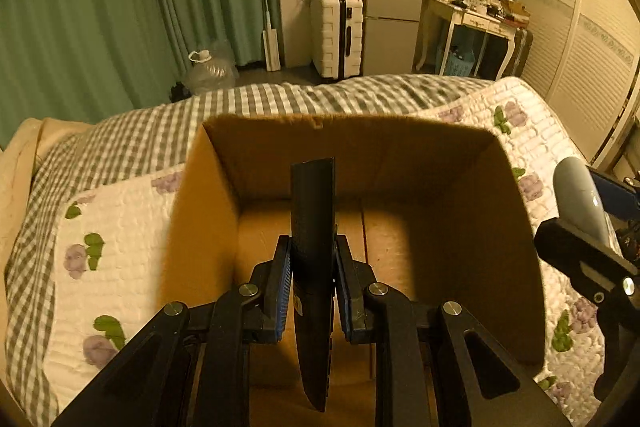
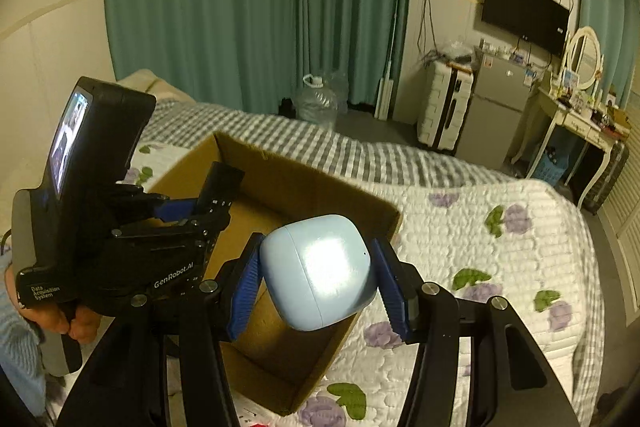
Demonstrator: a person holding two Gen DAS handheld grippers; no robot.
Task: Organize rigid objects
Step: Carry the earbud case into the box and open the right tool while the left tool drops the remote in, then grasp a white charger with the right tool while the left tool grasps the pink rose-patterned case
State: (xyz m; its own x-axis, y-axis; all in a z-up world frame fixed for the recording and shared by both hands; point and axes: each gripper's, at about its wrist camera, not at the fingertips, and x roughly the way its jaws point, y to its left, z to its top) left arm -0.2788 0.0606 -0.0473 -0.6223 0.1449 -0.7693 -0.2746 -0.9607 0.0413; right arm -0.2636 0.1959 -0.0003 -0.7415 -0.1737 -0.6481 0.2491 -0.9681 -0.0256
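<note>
A quilted bed (image 1: pixel 120 227) is carrying an open cardboard box (image 1: pixel 516 267), and both grippers are hovering at it with loads in their fingers, so the step in hand looks like dropping rigid things inside.

The box is sitting on the flowered quilt, its floor showing bare wherever the views reach; its near part is hidden behind the left gripper.

The left gripper (image 1: pixel 313 267) is hanging over the middle of the box, its blue pads closed on a black remote (image 1: pixel 312 211). The remote is standing on end, one end rising toward the far wall and the other running back under the camera. To set it down well, I would judge that it should be lowered until an end is nearly touching the floor, then tipped flat before the pads are parting, since a drop from this height would make it bounce against the walls.

The right gripper (image 2: pixel 318 277) is hovering over the box's right rim, squeezing a pale blue case (image 2: pixel 320 271) between its pads. The case is smooth and rounded, so it will probably roll; it is best carried further inside the rim and released low, near a corner, well clear of the remote and of the left gripper.
</note>
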